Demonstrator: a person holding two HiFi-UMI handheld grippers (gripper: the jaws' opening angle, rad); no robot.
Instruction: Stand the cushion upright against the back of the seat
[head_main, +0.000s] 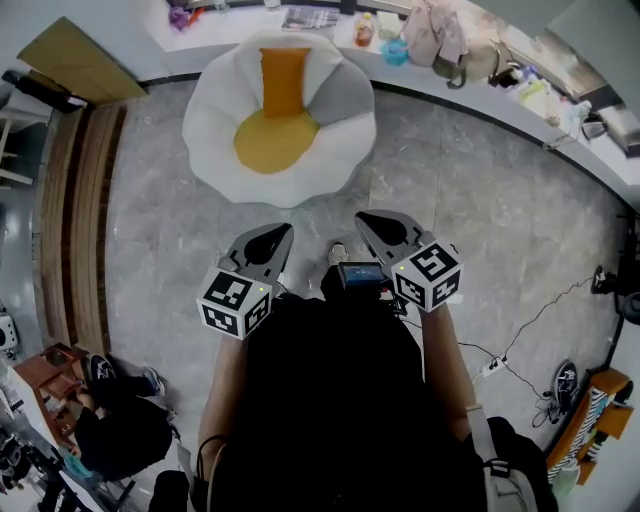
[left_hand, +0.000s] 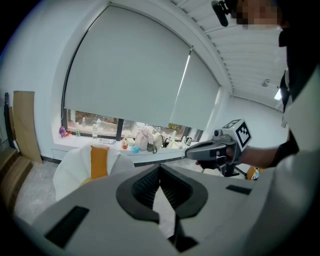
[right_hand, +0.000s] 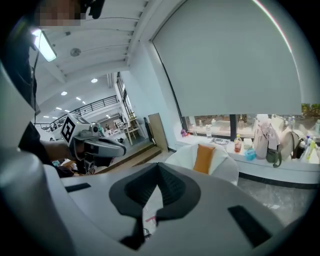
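**Fig. — Head view, w/ L and R gripper views. Task status and item count.**

**Status.** The orange rectangular fabric cushion (head_main: 284, 80) stands on end, upright. Its face lies against the back of the white padded seat w/ petal-shaped rim (head_main: 215, 120). Its lower edge sits at the rear of the round yellow seat pad (head_main: 274, 142). Both gripper views show the same: orange panel vertical, white backrest behind it.

Judged from this, the placement itself looks done. What may be left is at most a check that the cushion does not slump. Whether it tilts slightly to one side cannot be told at this range.

**Grippers.** The left gripper (head_main: 282, 233) and the right gripper (head_main: 365, 220) are held side by side close to the person's body. They are over the grey stone-look floor (head_main: 480, 220), well apart from the seat. On each, the jaws are pressed together w/ nothing between them, so neither touches the cushion.

**Count.**
- Orange cushion: 1
- Yellow seat pad: 1
- White seat: 1
- Grippers: 2, each w/ 1 marker cube (2 cubes total)
- Misc. on the white window ledge (right_hand: 280, 169) behind the seat (bags, bottles, small items): several, too small and too crowded for an exact no.
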